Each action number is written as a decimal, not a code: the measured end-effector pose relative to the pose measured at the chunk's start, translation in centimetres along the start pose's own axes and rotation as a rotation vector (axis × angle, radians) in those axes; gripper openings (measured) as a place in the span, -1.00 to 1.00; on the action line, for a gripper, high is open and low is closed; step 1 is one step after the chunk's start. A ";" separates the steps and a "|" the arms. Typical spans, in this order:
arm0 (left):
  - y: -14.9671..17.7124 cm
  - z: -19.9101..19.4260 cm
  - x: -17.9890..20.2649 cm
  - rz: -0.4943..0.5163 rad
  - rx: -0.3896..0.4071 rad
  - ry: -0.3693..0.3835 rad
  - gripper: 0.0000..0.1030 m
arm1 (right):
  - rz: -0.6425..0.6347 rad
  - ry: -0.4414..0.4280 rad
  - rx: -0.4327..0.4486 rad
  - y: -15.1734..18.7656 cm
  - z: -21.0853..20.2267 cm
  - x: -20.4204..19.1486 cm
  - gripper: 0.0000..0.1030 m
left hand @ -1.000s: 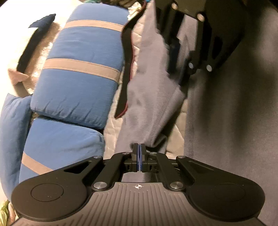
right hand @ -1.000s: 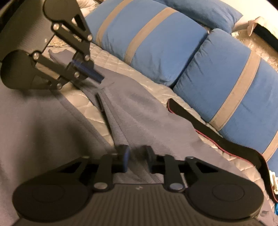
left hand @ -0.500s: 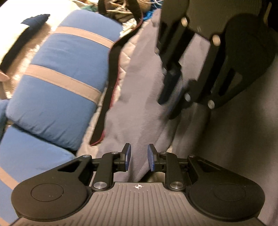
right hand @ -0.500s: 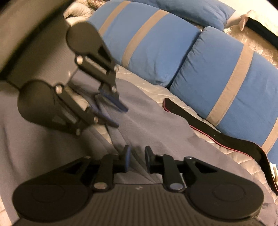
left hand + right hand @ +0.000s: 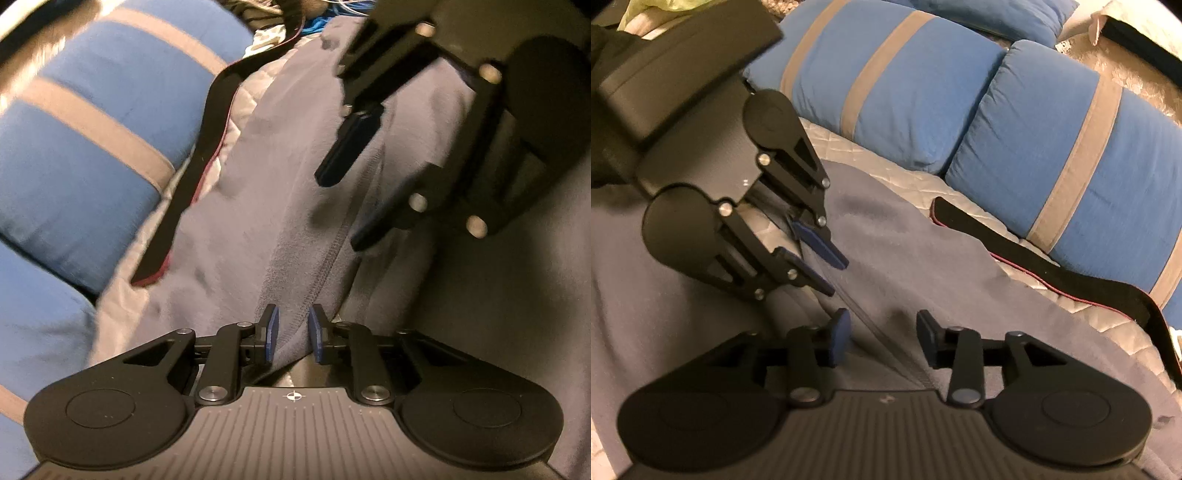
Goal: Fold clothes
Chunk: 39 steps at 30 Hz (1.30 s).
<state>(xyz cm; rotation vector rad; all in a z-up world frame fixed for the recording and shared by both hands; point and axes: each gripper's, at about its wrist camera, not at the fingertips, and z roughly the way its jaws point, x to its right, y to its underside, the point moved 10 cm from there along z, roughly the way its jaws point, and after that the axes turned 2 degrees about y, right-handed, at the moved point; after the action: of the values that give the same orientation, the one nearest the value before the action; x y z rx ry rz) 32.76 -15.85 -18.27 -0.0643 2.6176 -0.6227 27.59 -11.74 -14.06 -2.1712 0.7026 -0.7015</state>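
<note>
- The left claw [image 5: 291,334] stood with its blue-padded fingers apart, straddling the stitched hem of the grey fleece garment [image 5: 295,229] without gripping it. A second before, those fingers were pinched together on that same hem fold, so the cloth had just been let go.
- The right claw [image 5: 882,339] was also apart, and wider than half a second earlier, hovering low over the seam of the garment [image 5: 905,258] with nothing between its fingers.
- Judged from this, one fold had been laid down and released; the next step probably called for a fresh grip elsewhere on the fleece.
- The garment lay spread on the pale quilted bed cover [image 5: 886,162], its folded edge running away from the left claw.
- Beyond the garment's far edge lay a black strap with red piping [image 5: 1034,266], resting on the cover just beside the fleece.
- Farthest from the garment sat the blue cushions with tan stripes [image 5: 886,85], lined along the bed.
- Compared with earlier, both claws had drawn closer together over the seam.
</note>
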 end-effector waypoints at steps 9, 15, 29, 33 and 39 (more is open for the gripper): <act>-1.4 -3.8 -1.0 0.032 0.128 -0.153 -0.91 | -0.010 0.000 0.041 -0.5 -0.1 0.0 0.10; -2.0 -5.4 -0.5 0.072 0.173 -0.216 -0.91 | -0.010 0.002 0.086 -1.9 -0.1 -0.2 0.06; -2.5 -6.0 0.1 0.080 0.200 -0.225 -0.91 | -0.155 0.112 0.100 -2.3 0.0 -1.0 -0.70; -2.3 -6.0 0.1 0.079 0.194 -0.243 -0.90 | -0.262 0.158 0.104 -2.0 -0.3 -1.8 -0.91; -1.5 -6.4 0.2 0.084 0.166 -0.280 -0.63 | -0.396 0.218 0.101 -1.4 -1.2 -2.6 -0.93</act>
<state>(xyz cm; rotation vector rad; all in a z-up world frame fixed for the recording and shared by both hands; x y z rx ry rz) 29.73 -14.57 -12.58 0.0094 2.2802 -0.7419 25.39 -9.77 -12.98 -2.1810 0.3331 -1.1654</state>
